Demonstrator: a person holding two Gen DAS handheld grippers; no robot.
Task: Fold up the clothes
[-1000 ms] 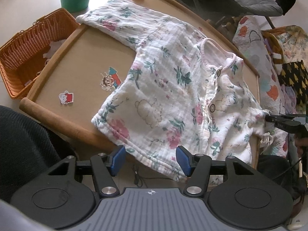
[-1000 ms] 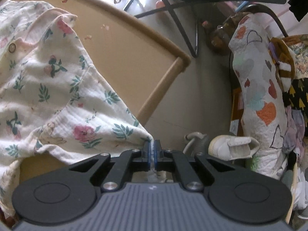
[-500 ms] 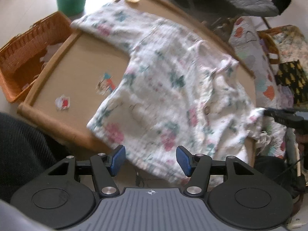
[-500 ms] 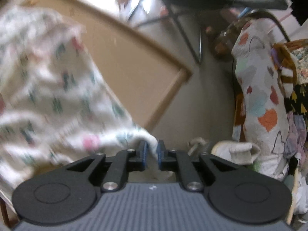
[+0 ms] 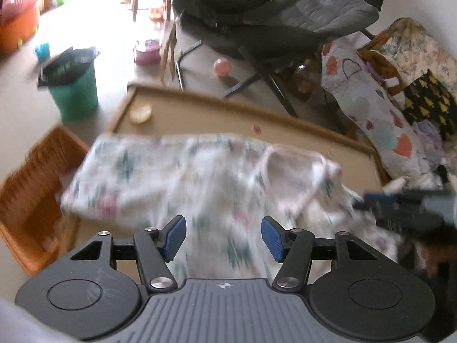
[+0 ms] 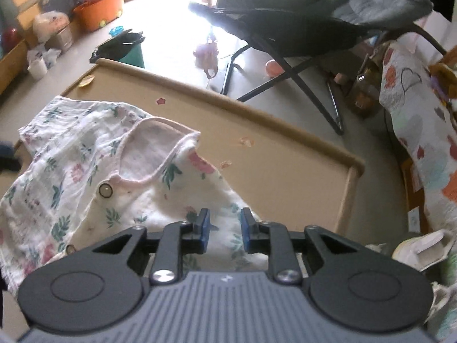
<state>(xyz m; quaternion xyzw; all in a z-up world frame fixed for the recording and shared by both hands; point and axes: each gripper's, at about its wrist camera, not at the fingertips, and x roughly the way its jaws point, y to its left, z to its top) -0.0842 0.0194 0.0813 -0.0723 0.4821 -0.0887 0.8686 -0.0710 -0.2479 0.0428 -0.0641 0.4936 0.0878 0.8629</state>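
Floral muslin baby shirt [image 6: 85, 177] spread on tan rimmed surface [image 6: 285, 177], pink-trimmed neckline up, snap buttons showing. Left tongs [image 5: 223, 238] wide apart above blurred fabric, gripping nothing. Right tongs [image 6: 224, 230] opening, narrow gap, sleeve cloth beneath and between pads but not pinched. Orange wicker basket [image 5: 31, 200] beside surface; green bin [image 5: 75, 91] beyond.

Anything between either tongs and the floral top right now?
Nothing visible. The left tongs stand open directly over the floral top, only air between the pads and the cloth. The right tongs are opening with the top's fabric showing in the gap, pads not pressing it. The tabletop around the top is bare apart from small stickers.
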